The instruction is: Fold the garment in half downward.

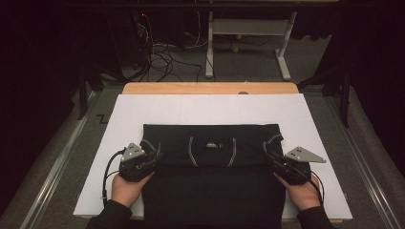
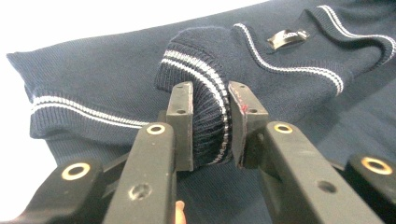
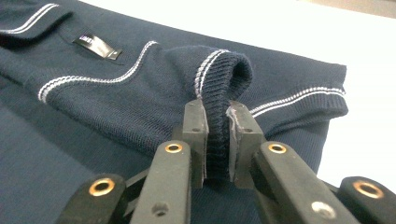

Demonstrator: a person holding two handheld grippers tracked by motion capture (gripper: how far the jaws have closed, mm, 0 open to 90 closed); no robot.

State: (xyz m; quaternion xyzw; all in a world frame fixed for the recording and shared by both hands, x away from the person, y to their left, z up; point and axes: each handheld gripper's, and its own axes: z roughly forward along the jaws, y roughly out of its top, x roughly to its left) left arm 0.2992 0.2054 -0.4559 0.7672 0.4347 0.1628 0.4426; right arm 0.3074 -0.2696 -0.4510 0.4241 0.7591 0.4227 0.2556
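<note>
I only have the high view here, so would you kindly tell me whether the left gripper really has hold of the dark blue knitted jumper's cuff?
Observer: Yes. In the left gripper view the left gripper has its pads pressed on the ribbed, white-striped cuff of the dark blue knitted jumper.
Operator: Thank you. And the right one?
Observer: The right gripper likewise pinches the other ribbed cuff, which folds over above its jaws.
Operator: Is anything at the collar?
Observer: A small black label lies there, inside a white-striped neckline; its print is too small to read.
</note>
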